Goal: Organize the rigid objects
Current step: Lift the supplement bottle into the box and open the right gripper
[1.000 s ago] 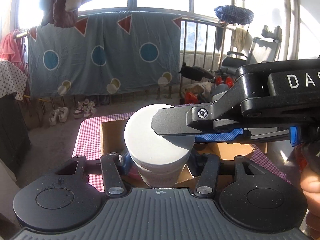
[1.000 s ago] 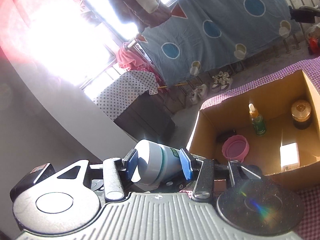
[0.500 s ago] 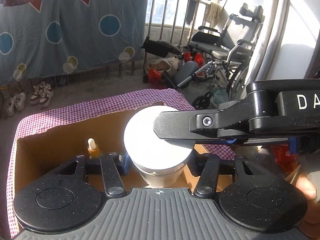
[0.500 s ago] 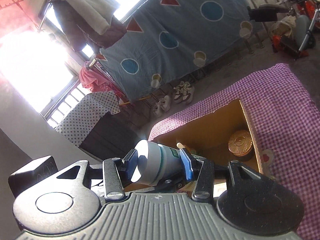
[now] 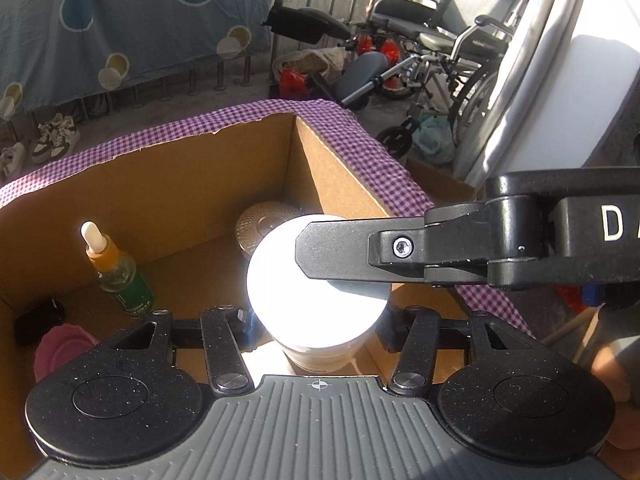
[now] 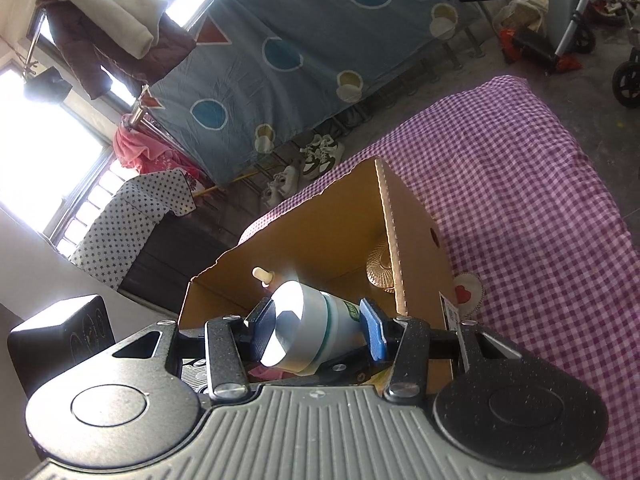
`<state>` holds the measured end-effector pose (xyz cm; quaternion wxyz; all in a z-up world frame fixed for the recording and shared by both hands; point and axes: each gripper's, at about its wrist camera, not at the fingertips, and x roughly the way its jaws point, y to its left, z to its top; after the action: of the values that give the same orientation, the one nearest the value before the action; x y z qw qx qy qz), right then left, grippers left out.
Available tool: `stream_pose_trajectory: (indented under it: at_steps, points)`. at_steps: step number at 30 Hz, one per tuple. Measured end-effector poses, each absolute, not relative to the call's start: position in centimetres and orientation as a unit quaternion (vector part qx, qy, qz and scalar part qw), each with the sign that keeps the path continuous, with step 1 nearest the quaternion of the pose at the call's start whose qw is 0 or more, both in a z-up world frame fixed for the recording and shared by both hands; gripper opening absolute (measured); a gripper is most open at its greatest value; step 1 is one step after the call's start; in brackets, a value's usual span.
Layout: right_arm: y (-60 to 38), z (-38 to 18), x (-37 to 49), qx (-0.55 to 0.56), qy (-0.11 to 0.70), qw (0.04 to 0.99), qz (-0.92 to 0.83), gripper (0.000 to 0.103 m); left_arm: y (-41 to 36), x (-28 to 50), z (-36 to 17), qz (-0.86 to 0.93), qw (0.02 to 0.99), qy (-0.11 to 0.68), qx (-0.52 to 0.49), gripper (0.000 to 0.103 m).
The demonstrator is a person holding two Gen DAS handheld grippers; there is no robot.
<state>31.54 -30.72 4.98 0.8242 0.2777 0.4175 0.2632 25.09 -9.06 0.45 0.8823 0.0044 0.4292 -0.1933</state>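
A white jar with a white lid [image 5: 316, 300] and a green band [image 6: 308, 328] is held over the open cardboard box [image 5: 340, 168]. My left gripper [image 5: 320, 328] is shut on the jar's body from the sides. My right gripper [image 6: 318, 330] is shut on the jar too, one finger [image 5: 360, 248] lying across the lid. In the box stand a dropper bottle [image 5: 120, 268] with green label, a round gold-lidded jar [image 5: 264, 224], a pink bowl [image 5: 60, 348] and a small black thing [image 5: 36, 324].
The box [image 6: 416, 240] sits on a table with a purple checked cloth [image 6: 520, 184]. A wheelchair [image 5: 452, 52] and clutter stand beyond the table's right side. A blue sheet [image 6: 304, 40] hangs on the railing behind.
Both grippers have carried the jar to the right and tilted down toward the box. The box's right back corner and its contents now fill the left wrist view.
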Motion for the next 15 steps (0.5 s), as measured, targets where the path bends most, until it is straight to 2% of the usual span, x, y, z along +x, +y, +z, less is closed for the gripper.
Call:
stream_pose_trajectory:
  at_steps: [6,15]
  points:
    - [-30.7,5.2,31.8,0.283,0.415,0.823,0.266,0.050,-9.3,25.5,0.1,-0.193,0.873,0.449,0.012,0.053]
    - [-31.5,6.2,31.2,0.290,0.393,0.834,0.257,0.056,-9.7,25.4,0.7,-0.193,0.876,0.441,0.019,0.070]
